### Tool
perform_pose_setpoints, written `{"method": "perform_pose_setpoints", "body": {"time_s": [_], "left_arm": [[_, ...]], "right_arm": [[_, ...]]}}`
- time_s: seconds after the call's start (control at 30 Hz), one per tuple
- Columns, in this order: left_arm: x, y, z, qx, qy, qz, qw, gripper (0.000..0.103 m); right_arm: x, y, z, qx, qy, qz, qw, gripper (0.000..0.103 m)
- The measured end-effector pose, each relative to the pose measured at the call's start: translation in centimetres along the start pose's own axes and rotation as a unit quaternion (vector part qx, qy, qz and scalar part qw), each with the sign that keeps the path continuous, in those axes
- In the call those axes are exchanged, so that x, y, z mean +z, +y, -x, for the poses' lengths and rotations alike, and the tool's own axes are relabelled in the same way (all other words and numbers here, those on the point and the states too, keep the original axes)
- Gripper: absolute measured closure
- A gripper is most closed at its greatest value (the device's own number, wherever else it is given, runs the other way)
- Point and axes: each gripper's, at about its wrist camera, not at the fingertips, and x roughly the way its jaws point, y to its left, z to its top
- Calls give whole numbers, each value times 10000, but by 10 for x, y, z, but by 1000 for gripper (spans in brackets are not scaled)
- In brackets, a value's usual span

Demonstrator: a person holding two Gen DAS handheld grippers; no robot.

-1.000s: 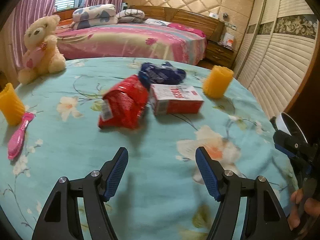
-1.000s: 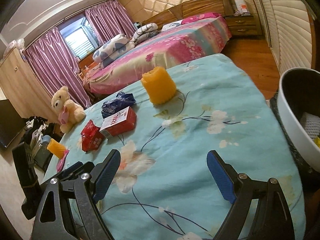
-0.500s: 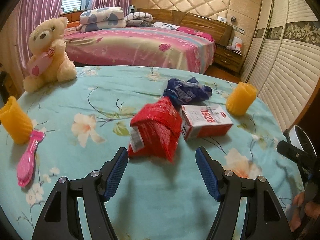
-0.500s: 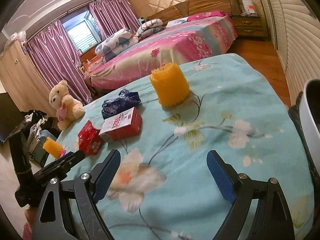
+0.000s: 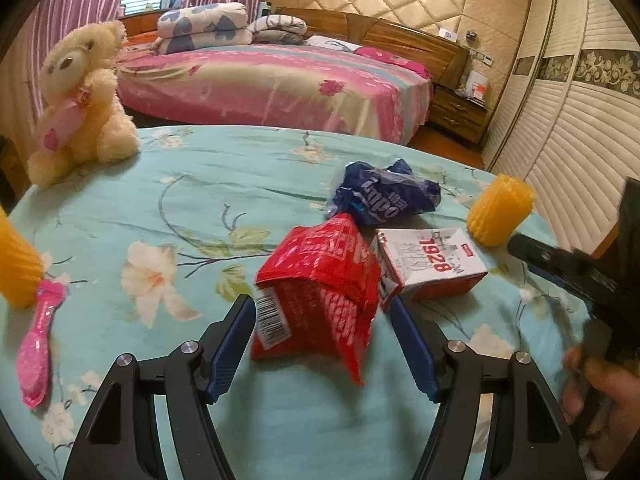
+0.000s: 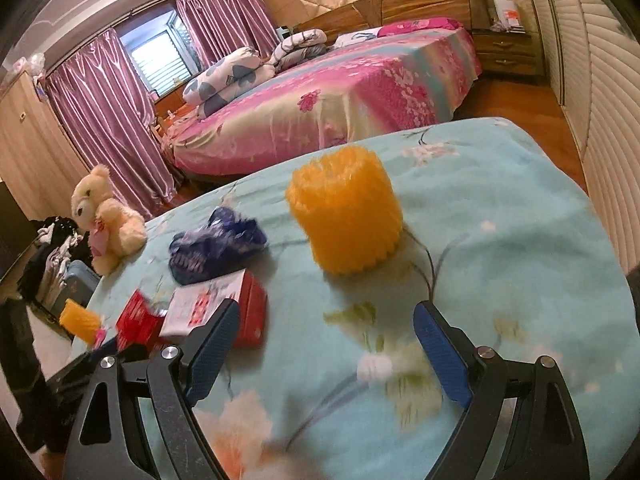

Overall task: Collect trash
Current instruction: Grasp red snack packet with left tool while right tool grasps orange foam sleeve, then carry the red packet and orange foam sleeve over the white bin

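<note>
red packet (image 5: pixel 320 292), crumpled, barcode showing, between left tool (image 5: pixel 322 344) pads.

Two yellow rolls (image 5: pixel 498 210), three wrappers (image 5: pixel 320 292)

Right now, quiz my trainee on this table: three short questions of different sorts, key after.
1. True or false: the left gripper has shut its jaws on the red packet.
2. Which lies beside the 1928 box, farther from the camera? A) blue wrapper B) pink brush C) teddy bear
3. Fill in: the right gripper faces a ribbed ______ cylinder.

Key: 1 false, the packet sits between open jaws; 2 A; 3 orange.
</note>
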Motion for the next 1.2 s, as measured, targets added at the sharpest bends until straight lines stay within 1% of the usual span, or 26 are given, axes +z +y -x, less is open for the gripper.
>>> {"method": "perform_pose_setpoints", "body": {"time_s": [0.07,0.1,0.13,0.23,0.27,0.3,0.33,0.37,0.4,0.43,0.53,0.77,0.93,1.2], "left_arm": [[2,-3,-3,-32,0,-47,10000,36],[2,-6,-4,-35,-12,-79,10000,41],[3,-8,-6,-46,-6,-116,9999,48],[1,-12,-11,-79,41,-183,9998,56],[1,-13,-12,-62,41,-209,9998,58],[0,-13,-12,-55,36,-232,9997,60],[0,-14,-13,-53,34,-249,9997,65],[0,-15,-14,-67,42,-257,9996,65],[0,-16,-14,-80,35,-259,9996,66],[0,-17,-14,-116,33,-261,9996,67],[-2,-21,-12,-242,66,-248,9994,70],[-10,-44,-6,-578,146,-403,9974,72],[-16,-64,-2,-812,186,-504,9952,72],[-26,-106,4,-1191,250,-805,9893,72]], "right_arm": [[6,-3,-7,-14,17,-53,10000,14],[9,-5,-9,-17,6,-89,10000,14],[12,-7,-11,-31,-17,-117,9999,14],[18,-10,-13,-99,-75,-116,9999,14],[18,-11,-13,-124,-104,-109,9998,15],[19,-11,-12,-160,-137,-95,9997,18],[19,-12,-12,-193,-148,-68,9997,27],[19,-13,-13,-215,-127,-41,9997,33],[19,-13,-13,-195,-111,-31,9997,48],[19,-13,-12,-167,-111,-23,9998,60],[16,-13,-4,-141,-202,18,9997,72],[5,-23,23,-6,-286,-42,9996,75],[-4,-38,54,-38,-435,-177,9989,75],[-24,-64,101,-152,-614,-432,9971,75]]}}
